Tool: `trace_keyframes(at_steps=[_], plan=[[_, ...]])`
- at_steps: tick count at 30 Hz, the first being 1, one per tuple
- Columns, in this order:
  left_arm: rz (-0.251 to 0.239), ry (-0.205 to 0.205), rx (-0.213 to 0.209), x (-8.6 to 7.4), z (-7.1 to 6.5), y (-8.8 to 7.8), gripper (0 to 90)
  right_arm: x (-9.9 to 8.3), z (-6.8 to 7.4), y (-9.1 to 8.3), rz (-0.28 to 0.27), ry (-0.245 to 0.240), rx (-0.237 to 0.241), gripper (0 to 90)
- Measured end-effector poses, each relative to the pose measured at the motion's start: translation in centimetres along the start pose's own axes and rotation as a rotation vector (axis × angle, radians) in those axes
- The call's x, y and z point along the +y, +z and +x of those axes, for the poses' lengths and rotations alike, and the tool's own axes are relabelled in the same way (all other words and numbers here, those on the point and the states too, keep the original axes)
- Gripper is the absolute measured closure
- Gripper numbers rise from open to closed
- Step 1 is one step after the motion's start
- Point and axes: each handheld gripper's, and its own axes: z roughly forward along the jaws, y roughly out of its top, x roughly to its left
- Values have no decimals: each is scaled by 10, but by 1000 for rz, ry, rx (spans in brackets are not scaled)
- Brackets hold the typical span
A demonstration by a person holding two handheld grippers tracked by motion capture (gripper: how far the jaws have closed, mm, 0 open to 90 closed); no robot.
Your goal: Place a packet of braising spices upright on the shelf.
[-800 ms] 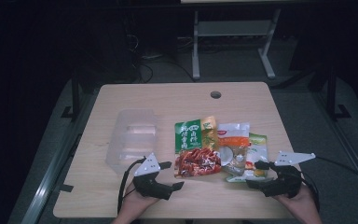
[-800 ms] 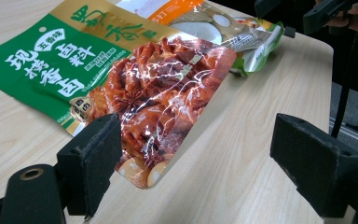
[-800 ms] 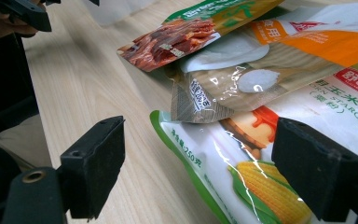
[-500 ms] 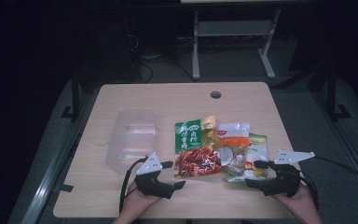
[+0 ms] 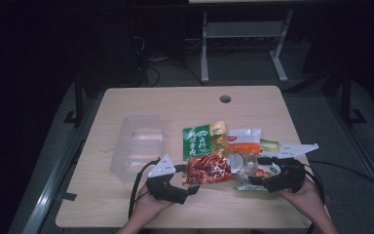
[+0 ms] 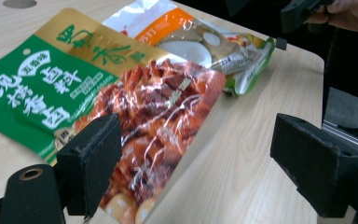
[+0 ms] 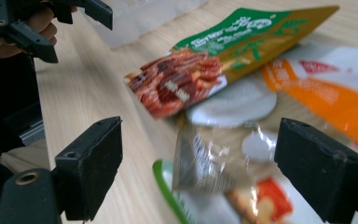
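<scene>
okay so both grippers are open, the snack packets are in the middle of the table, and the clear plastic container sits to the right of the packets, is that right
One thing is off: in the high view the clear plastic container sits to the left of the snack packets, not to the right. The rest holds: the left gripper and the right gripper both have their jaws apart, and the packets lie in the middle of the table.

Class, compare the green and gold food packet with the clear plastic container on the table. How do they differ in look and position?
The green and gold packet is flat, opaque and printed; the clear plastic container is see-through, unprinted and box-shaped. The packet lies in a pile, partly under a red packet; the container stands apart at the left of the pile. Both rest on the wooden table, and no gripper is touching either.
</scene>
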Motion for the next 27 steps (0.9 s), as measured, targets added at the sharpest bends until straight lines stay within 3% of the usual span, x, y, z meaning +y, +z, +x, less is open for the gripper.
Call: trace_keyframes(at_steps=[3,7,12,18,23,27], plan=[[-1,-6,1,3,3,5,160,14,-5,5,-3,-1,7,143],[17,16,20,6,7,13,162,29,-14,14,9,18,10,141],[24,-10,22,5,14,22,180,45,-24,27,55,31,25,144],[26,-20,26,2,20,22,228,78,-35,57,138,8,31,178],[38,-25,25,0,21,24,250,91,-45,76,194,30,29,188],[54,-16,28,-1,20,24,266,102,-62,96,240,74,7,193]])
